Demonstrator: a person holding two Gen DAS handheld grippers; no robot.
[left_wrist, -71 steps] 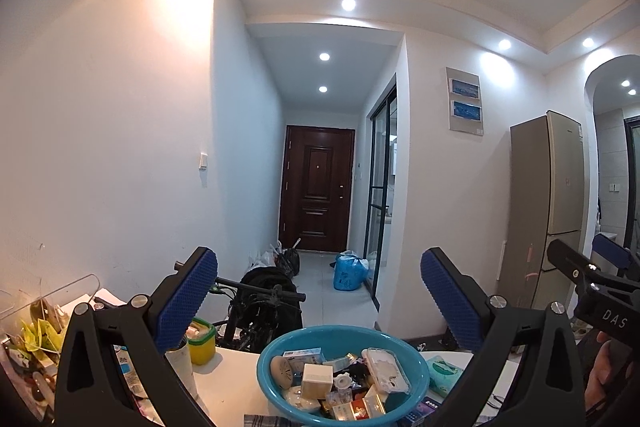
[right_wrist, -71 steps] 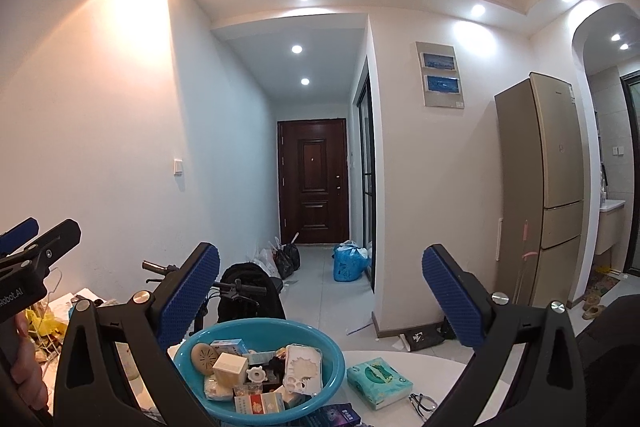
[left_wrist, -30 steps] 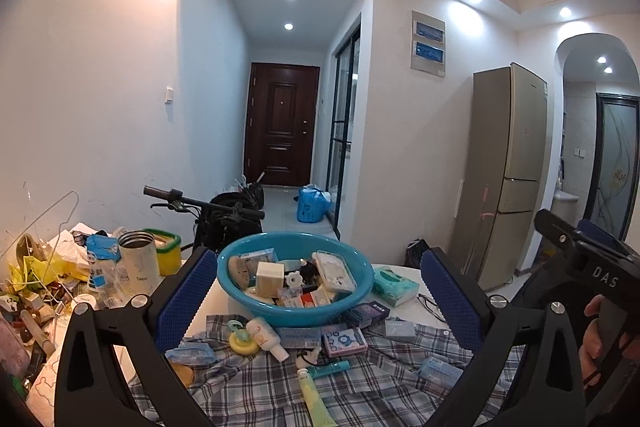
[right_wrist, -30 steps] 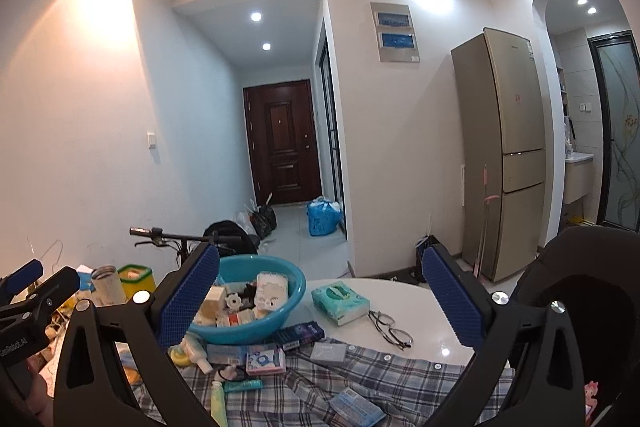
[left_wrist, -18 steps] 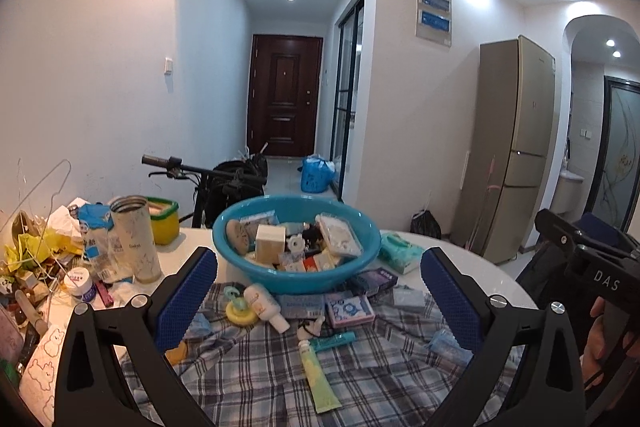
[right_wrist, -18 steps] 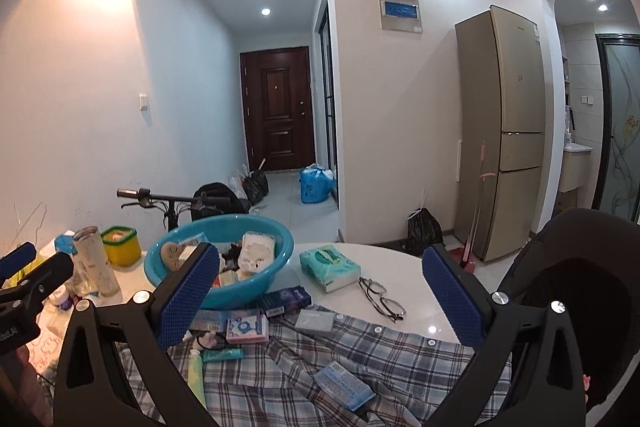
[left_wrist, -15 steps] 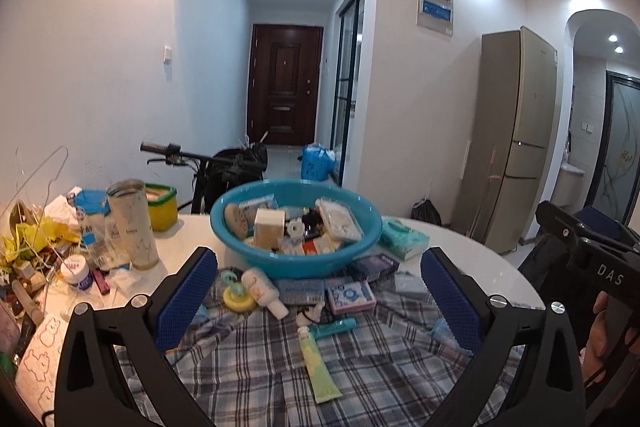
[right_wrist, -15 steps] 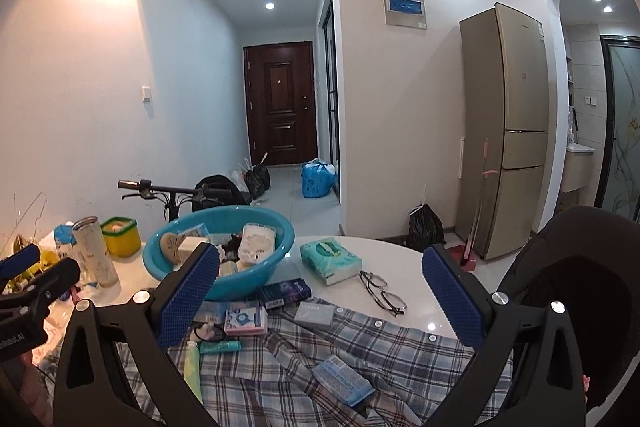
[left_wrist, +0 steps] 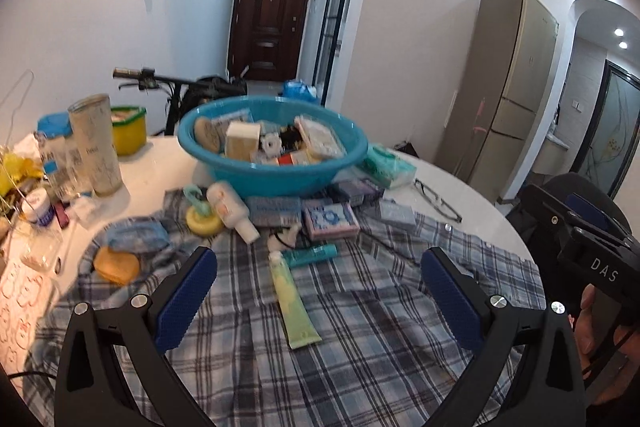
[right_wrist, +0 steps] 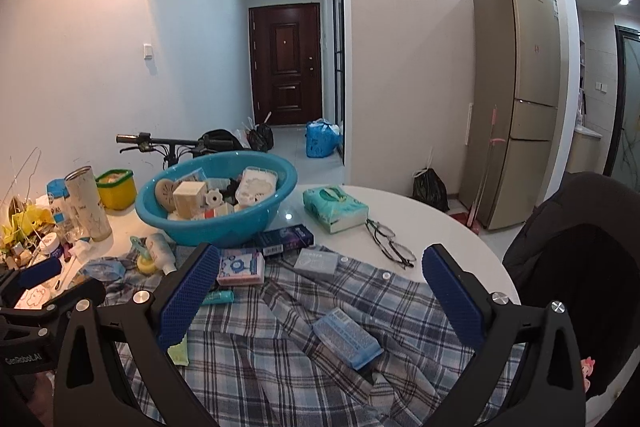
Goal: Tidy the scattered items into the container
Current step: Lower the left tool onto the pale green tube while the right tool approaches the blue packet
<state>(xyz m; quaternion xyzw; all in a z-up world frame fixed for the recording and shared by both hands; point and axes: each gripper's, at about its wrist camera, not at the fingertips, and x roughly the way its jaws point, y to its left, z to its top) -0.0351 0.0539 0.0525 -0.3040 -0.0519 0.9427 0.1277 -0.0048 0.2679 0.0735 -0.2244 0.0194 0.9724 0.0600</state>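
Note:
A blue plastic basin point(left_wrist: 224, 163) point(right_wrist: 224, 223) holding several small items stands at the back of a round white table. In front of it, scattered on a plaid shirt point(left_wrist: 360, 339) point(right_wrist: 288, 359), lie a pale green tube point(left_wrist: 294, 301), a teal tube point(left_wrist: 312, 251), a white bottle point(left_wrist: 232, 209), a pink-edged box point(left_wrist: 330, 221) point(right_wrist: 241, 266) and a light blue packet point(right_wrist: 346, 337). My left gripper point(left_wrist: 318, 297) hangs open above the pale green tube, holding nothing. My right gripper point(right_wrist: 320, 293) is open above the shirt, near the blue packet.
A tissue pack point(right_wrist: 334, 209), glasses point(right_wrist: 390, 243), a dark blue box point(right_wrist: 286, 238) and a grey packet point(right_wrist: 316, 262) lie right of the basin. A tumbler point(left_wrist: 96, 147), yellow tub point(left_wrist: 126, 129) and clutter crowd the table's left side. A dark chair point(right_wrist: 580, 267) stands at the right.
Both views have tilted down from the ceiling and hallway onto the table. The grippers have come closer to the shirt and the scattered items. Both stayed open.

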